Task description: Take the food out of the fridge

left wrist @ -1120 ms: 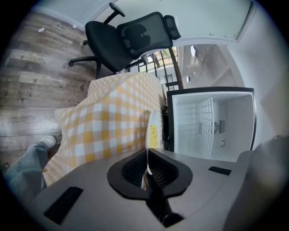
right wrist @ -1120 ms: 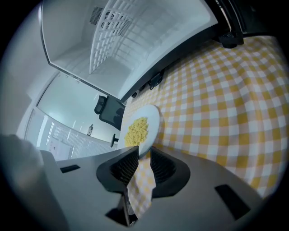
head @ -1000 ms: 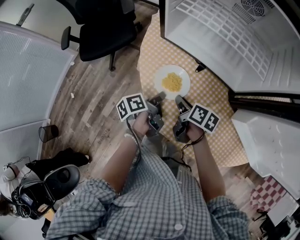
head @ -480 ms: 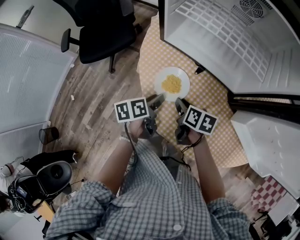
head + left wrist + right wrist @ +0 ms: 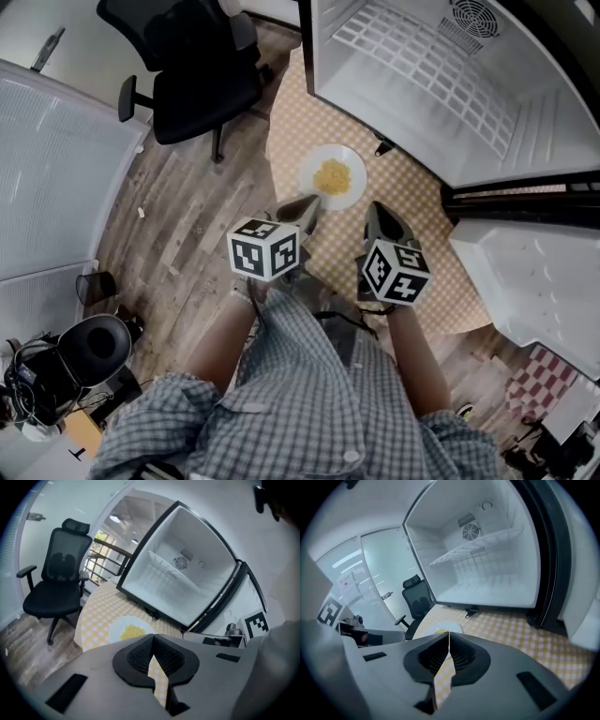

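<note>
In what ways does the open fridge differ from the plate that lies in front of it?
The fridge is a large box with its door open; the plate is small, round and flat. The fridge is empty and its wire shelf is bare, while the plate holds a heap of yellow food. Both are white, and both rest on the yellow checked cloth.

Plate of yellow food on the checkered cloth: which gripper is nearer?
Left. The left gripper, fingers just closed on nothing, hangs by the near-left rim of the plate; the right gripper is clear of its near-right edge.
</note>
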Demonstrator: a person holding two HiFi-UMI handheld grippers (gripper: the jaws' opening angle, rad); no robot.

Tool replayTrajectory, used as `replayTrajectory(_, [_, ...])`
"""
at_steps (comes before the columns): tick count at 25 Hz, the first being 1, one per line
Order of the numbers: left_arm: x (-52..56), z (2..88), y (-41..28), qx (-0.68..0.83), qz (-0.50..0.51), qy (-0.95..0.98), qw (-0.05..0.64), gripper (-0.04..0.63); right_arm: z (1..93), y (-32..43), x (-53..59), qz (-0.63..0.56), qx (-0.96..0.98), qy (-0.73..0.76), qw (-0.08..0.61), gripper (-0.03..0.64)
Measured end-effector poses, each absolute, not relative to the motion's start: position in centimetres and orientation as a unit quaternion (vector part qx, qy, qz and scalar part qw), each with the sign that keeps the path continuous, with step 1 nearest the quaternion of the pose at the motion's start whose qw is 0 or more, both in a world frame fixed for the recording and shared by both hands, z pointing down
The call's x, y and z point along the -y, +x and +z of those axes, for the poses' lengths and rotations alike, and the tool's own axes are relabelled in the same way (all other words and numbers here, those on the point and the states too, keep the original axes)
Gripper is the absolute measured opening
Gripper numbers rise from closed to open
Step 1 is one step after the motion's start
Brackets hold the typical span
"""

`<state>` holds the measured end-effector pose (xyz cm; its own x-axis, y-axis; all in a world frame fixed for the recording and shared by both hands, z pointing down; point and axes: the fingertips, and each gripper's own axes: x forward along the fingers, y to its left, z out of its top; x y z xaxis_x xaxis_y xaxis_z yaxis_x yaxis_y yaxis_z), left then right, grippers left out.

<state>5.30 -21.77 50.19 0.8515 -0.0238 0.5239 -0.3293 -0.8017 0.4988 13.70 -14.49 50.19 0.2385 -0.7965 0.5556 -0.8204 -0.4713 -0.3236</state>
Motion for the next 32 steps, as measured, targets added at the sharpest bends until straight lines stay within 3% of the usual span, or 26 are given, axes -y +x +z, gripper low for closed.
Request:
replayTrajectory(13, [18.4,40.0,8.5,0.027,0.198,0.971,0.132,0.006,40.1,14.2,11.1,0.175,0.551,0.813,0.070,0.009])
replayTrajectory(24, [16.3,34.2,8.9,0.001,0.150,0.984,0.100,0.006,33.5,15.9,7.9,0.079,0.516,0.851,0.061,0.009])
replayTrajectory(32, [15.1,33.9,9.1,-0.013,0.140,0.985,0.104,0.006,33.5,16.6,6.4,0.088,0.495,0.863,0.041,0.009])
